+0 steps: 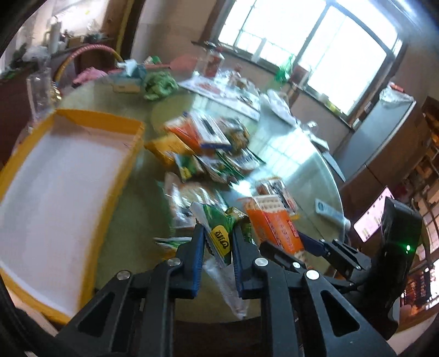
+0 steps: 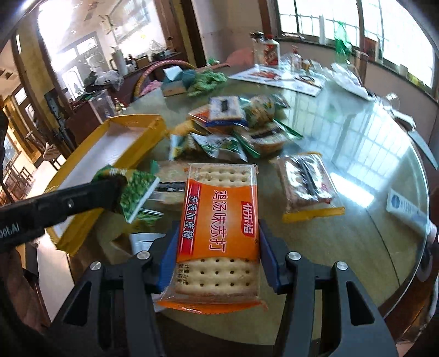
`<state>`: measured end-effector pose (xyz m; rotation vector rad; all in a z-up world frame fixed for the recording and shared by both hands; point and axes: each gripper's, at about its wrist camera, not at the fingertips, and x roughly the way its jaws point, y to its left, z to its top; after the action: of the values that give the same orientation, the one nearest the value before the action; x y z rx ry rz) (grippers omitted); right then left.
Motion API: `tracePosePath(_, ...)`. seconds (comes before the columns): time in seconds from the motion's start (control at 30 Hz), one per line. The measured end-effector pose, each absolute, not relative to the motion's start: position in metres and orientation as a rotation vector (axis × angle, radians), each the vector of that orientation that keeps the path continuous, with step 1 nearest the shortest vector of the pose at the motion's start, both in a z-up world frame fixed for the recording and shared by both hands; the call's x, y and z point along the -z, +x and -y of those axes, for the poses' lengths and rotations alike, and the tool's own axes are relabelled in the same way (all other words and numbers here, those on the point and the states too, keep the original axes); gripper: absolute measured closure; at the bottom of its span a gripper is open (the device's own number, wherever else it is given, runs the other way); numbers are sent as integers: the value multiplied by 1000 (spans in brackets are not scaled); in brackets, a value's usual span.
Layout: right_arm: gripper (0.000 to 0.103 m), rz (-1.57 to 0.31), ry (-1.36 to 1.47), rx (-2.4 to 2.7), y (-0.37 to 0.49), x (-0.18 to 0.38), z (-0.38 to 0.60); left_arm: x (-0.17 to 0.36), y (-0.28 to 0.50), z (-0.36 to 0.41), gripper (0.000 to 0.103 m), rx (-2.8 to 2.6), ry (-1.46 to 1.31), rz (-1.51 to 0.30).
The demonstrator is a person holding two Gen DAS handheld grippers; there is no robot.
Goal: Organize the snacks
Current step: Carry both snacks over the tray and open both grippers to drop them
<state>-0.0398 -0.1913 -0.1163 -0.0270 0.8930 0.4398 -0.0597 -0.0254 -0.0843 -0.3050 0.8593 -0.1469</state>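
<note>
Overhead, bright windows (image 2: 329,19) reflect in the glass-topped table (image 2: 356,153).

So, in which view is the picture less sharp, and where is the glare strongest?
Left wrist view: motion blur smears the snack pile and yellow tray; the window is blown out white. Right wrist view: sharper, the print on the cracker pack is readable; window glare reflects on the glass table. Both views bend straight edges.

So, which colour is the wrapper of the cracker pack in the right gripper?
Orange, with clear ends showing the crackers: the cracker pack shows best in the right wrist view.
</note>
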Motion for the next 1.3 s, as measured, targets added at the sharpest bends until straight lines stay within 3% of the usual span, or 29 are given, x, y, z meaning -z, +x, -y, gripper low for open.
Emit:
tracePosePath(0.37, 48, -844, -124, -578, -59, 94, 105, 66, -92, -58, 85, -29, -372, -765)
tracePosePath(0.67, 48, -852, -220, -676, -64, 97, 22, 84, -100, -117, 85, -129, -445, -770)
tracePosePath(1.3, 48, -943, -292, -702, -51, 128, -60, 127, -99, -178, 85, -254, -498, -849)
